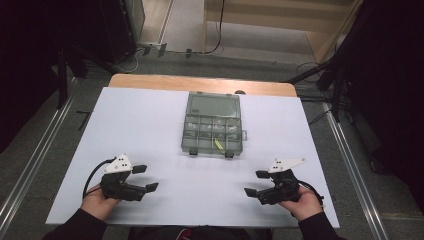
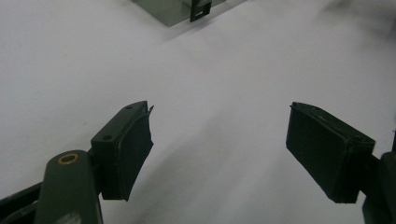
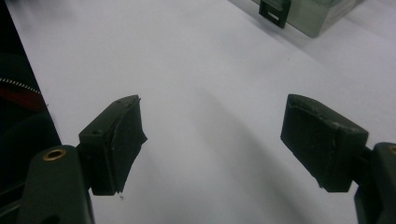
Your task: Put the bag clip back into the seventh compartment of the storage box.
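A white table [image 1: 150,130] seen from above holds a closed, clear-lidded compartment box [image 1: 213,123] at its centre, toward the far side. The small pieces inside are too blurred to identify; one short yellow-green item [image 1: 218,144] sits in a near compartment. Two dark latches hang on the box's near edge.

The left gripper [image 1: 145,178] rests at the near left, held in a hand [image 1: 98,202] whose sleeve is cut off by the bottom edge. The right gripper [image 1: 255,183] rests at the near right in the other hand [image 1: 305,204]. Both are well apart from the box.

The gripper views show the jaws more clearly: each pair stands wide apart over bare white surface, holding nothing. The left gripper view catches just a box corner with one latch [image 2: 201,10] at its top edge; the right gripper view catches a corner and the other latch [image 3: 274,11].
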`<state>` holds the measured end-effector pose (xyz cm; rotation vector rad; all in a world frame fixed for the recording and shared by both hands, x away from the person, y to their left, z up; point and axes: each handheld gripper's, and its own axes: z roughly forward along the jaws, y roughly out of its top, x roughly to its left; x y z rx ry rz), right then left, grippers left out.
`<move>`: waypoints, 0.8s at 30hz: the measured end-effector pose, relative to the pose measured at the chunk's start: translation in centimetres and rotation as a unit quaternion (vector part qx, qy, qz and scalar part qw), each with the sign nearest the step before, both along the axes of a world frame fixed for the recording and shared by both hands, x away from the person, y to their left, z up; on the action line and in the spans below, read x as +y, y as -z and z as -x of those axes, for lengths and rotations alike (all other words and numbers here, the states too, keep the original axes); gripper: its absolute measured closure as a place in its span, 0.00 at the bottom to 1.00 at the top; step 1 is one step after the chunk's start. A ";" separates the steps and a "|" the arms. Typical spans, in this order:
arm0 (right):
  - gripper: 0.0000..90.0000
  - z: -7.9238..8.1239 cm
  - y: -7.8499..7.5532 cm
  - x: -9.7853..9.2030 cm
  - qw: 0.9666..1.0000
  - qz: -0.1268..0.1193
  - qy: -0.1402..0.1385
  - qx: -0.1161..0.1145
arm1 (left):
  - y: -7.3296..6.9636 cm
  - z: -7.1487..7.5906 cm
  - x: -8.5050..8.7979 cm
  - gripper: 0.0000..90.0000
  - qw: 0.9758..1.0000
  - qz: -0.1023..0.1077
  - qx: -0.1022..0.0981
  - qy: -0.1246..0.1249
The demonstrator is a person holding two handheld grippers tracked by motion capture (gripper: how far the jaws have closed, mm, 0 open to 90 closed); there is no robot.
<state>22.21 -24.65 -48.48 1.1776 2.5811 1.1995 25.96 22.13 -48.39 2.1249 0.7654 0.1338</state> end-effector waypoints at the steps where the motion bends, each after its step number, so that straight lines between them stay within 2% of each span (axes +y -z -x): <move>1: 0.24 0.0 0.0 -0.1 1.000 0.002 0.002 0.002 | 0.0 0.0 0.0 0.24 1.000 -0.001 0.000 0.001; 8: 0.23 0.2 0.1 -1.3 1.000 0.000 0.013 -0.006 | 0.0 0.0 0.2 0.24 1.000 -0.001 -0.001 -0.002; 12: 0.23 0.1 0.4 -1.9 1.000 0.002 0.024 -0.002 | 0.0 0.0 0.2 0.24 1.000 -0.002 0.002 0.002; 24: 0.23 -0.3 1.1 -2.1 1.000 0.006 0.026 -0.001 | 0.0 0.0 0.1 0.24 1.000 -0.003 0.002 0.002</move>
